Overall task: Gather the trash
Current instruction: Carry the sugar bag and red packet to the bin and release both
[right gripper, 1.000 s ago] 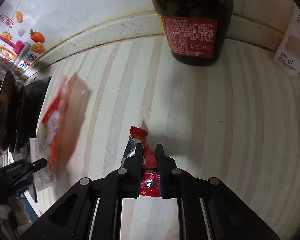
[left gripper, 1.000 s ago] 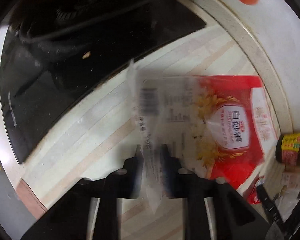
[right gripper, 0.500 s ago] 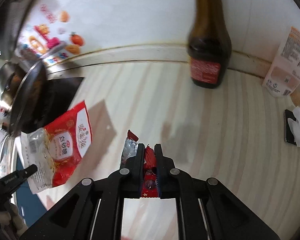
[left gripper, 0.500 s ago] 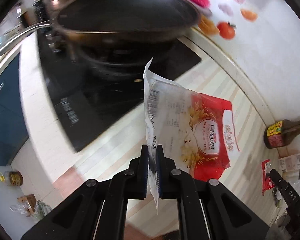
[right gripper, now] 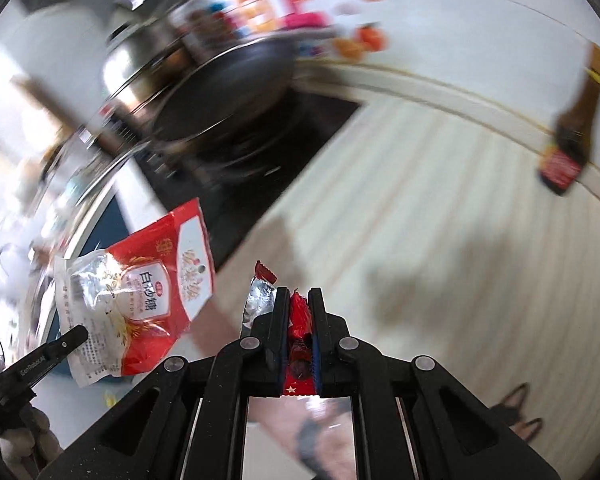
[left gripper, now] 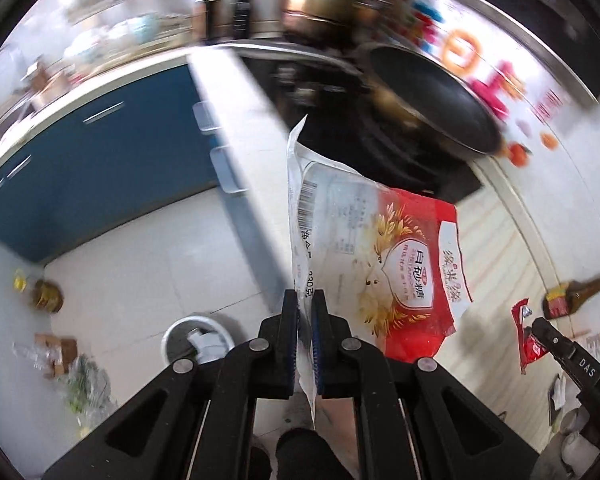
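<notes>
1. Left gripper (left gripper: 305,308): jaws pinched tight on the clear edge of an empty red sugar bag (left gripper: 384,256), held up in the air.
2. Right gripper (right gripper: 299,306): jaws clamped on a red candy wrapper (right gripper: 300,320), also lifted.
3. Underneath is the striped countertop (right gripper: 440,208), with a black frying pan (left gripper: 432,100) far left and a dark sauce bottle (right gripper: 572,136) far right.
4. White bin (left gripper: 198,340) sits on the tiled floor (left gripper: 140,264), near left.

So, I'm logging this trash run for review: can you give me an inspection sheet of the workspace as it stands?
Surface: striped pale counter, partly bare.
Job's things: sugar bag and red wrapper, both lifted off the counter.
Clutter: sauce bottle by the wall; black pan on the stove.
Grippers: left gripper shut on sugar bag; right gripper shut on red wrapper.
Cables: nothing seen.
Surroundings: white bin on the tiled floor; blue cabinets; litter on the floor beside the bin.
</notes>
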`<state>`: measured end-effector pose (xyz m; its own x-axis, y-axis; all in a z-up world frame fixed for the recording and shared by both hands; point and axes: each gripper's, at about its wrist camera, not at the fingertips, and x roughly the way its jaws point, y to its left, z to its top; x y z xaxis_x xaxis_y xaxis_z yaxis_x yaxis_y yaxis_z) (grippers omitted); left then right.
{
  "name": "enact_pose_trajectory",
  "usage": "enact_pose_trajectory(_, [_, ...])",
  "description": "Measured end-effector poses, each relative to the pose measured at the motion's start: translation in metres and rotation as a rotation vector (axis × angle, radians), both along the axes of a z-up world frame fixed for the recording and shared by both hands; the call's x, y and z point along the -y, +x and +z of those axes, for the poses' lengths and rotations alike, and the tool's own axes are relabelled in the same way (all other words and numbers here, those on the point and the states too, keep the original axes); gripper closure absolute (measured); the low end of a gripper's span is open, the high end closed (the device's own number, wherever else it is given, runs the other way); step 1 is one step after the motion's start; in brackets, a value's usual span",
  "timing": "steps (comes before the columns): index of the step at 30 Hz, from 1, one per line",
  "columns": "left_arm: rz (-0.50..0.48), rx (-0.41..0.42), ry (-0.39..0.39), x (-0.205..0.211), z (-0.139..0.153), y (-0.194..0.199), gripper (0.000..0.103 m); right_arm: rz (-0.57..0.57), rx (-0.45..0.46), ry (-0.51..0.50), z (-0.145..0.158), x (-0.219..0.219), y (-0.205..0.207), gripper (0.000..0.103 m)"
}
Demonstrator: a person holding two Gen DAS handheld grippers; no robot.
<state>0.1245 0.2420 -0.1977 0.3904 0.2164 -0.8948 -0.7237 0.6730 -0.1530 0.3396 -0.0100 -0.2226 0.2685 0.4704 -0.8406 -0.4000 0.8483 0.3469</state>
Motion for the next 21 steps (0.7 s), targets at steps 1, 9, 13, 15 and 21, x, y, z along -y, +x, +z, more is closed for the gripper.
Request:
enact_pose_trajectory(1, [0.028,-0.008,0.005,-0.006,-0.002,-0.015,0.099,0.041,-0.011,0.003,-0.003,-0.02,-0.011,0.094])
enact_pose_trajectory(9, [0.286,-0.145,-0.024,-0.063,-0.063,-0.143,0.099,0.262,-0.134,-0.014,-0.07,-0.128,-0.093,0.094])
enact_pose_trajectory(13, [0.353,-0.255,-0.055,-0.081,-0.13,-0.182,0.099,0.35,-0.198,-0.055,-0.137,-0.18,-0.13,0.094])
enact_pose_trajectory(15, [0.38,-0.309,-0.089,-0.091,-0.179,-0.199,0.099,0.383,-0.225,-0.082,-0.175,-0.201,-0.148,0.094])
enact_pose_trajectory(21, [0.426,-0.411,-0.208,-0.123,-0.354,-0.227,0.099,0.466,-0.295,-0.19,-0.336,-0.257,-0.193,0.094])
